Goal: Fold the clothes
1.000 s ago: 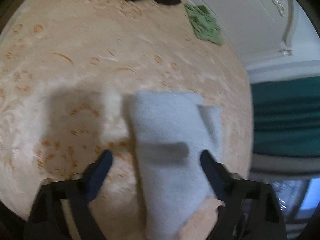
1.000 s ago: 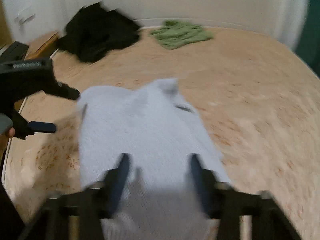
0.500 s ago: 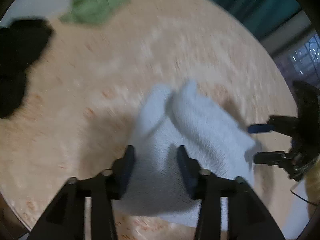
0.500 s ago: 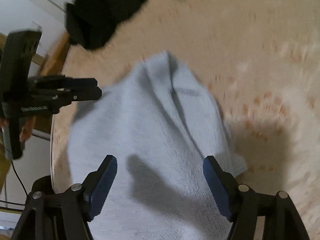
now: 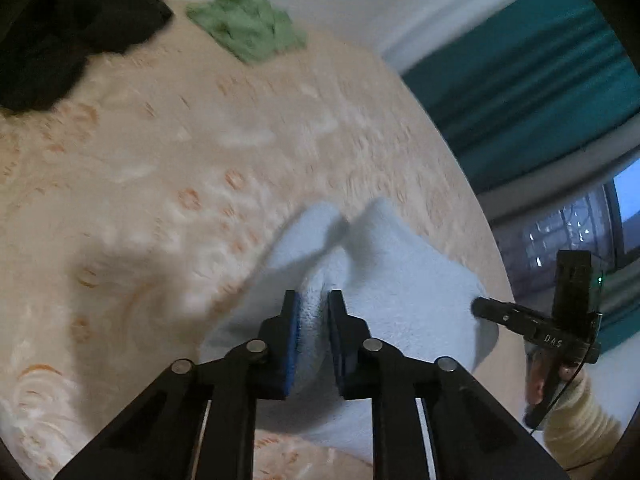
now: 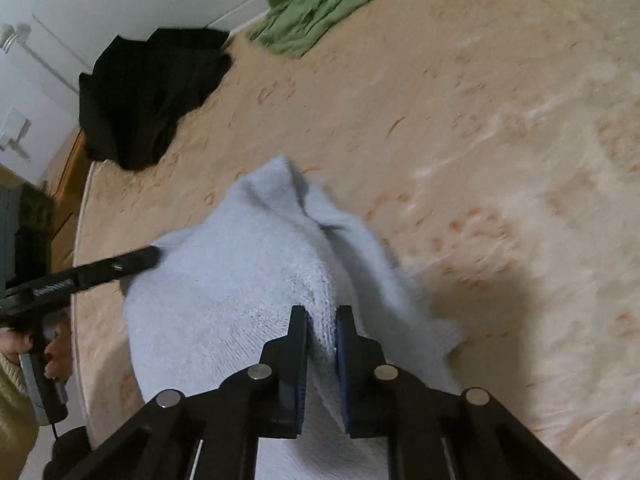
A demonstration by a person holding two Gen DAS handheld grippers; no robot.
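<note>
A: Where was the sweater?

B: On the bed, near edge, bunched into a light-blue heap. Both tools were on it.

A: Left gripper?

B: Jaws nearly together, pinching a ridge of knit between the blue pads. Cloth bulged up through the narrow gap. It had hold of the sweater's left side.

A: Right gripper?

B: Jaws were closing, and a fold of knit was already squeezed between them. It gripped the right side. In the left camera its black tip met the heap's right edge; the hand behind it wore a cream ribbed sleeve.

A: Sweater flat?

B: No. It rose in a hump between the two pinches, with two soft peaks at the far end. Its far part lay on the bed.

A: Anything else?

B: Green garment at the far edge, crumpled. Black garment left of it, near the far left corner. Both well apart from the sweater. Teal curtain on the right. Edges blurred.
</note>
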